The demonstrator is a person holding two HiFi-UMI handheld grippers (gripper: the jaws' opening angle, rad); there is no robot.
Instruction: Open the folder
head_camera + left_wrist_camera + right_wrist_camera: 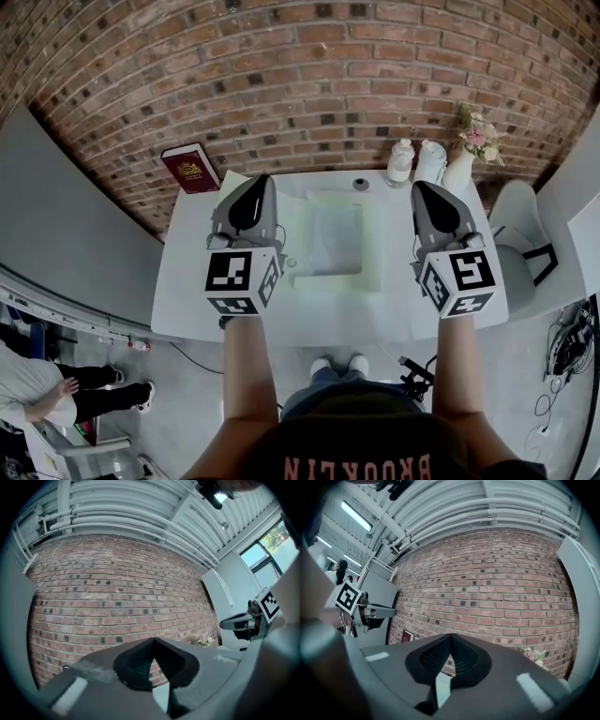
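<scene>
The left hand-held gripper [153,641] and right hand-held gripper [450,637] are both closed on nothing above the table [187,281]; the folder [328,239] lies flat on it; shirt [366,433] reads BROOKLYN

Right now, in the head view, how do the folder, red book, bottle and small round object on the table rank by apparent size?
1. folder, clearly largest
2. red book
3. bottle, narrower than the book
4. small round object, smallest
</scene>
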